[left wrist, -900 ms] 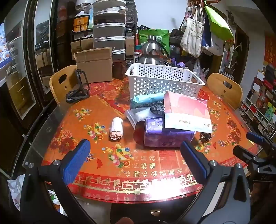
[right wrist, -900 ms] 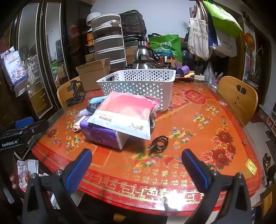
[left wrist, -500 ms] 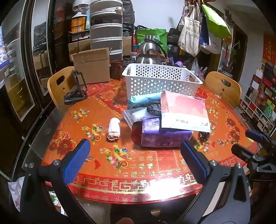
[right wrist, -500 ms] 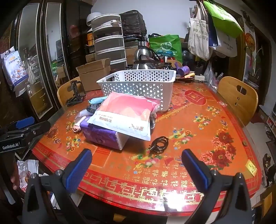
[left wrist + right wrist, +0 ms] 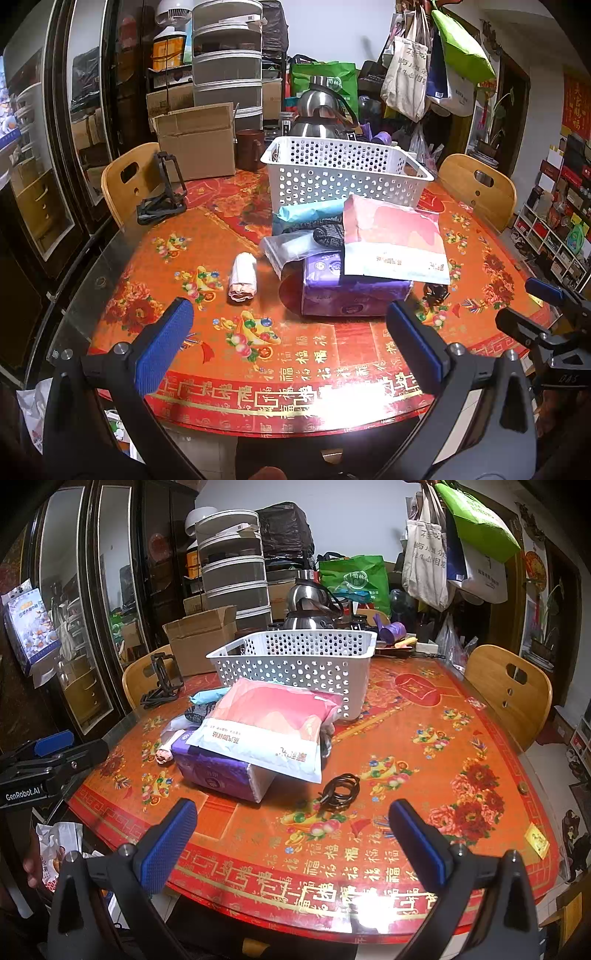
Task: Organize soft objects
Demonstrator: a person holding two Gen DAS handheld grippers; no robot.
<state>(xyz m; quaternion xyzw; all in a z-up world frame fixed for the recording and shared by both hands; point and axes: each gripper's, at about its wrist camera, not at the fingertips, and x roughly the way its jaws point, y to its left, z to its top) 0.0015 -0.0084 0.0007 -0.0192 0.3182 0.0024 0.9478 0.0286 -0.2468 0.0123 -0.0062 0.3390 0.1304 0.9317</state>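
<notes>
A white perforated basket [image 5: 343,173] [image 5: 295,661] stands mid-table. In front of it lies a pile: a pink-and-white soft pack [image 5: 391,240] [image 5: 269,723] on a purple tissue pack [image 5: 347,288] [image 5: 218,771], a teal roll [image 5: 310,212], a dark knitted item [image 5: 328,230] and a clear bag [image 5: 288,245]. A small rolled cloth [image 5: 242,275] lies left of the pile. My left gripper [image 5: 288,339] is open and empty over the near table edge. My right gripper [image 5: 293,834] is open and empty, near the front edge right of the pile.
A black coiled cable [image 5: 340,790] lies by the pile. A black phone stand [image 5: 162,192], a cardboard box [image 5: 195,142], a brown mug [image 5: 249,147] and a kettle [image 5: 321,114] stand at the back. Wooden chairs [image 5: 127,181] [image 5: 513,690] flank the red patterned table [image 5: 295,350].
The left wrist view has shifted slightly, the pile sitting a little lower and left in frame. The right gripper has barely moved. Both stay open.
</notes>
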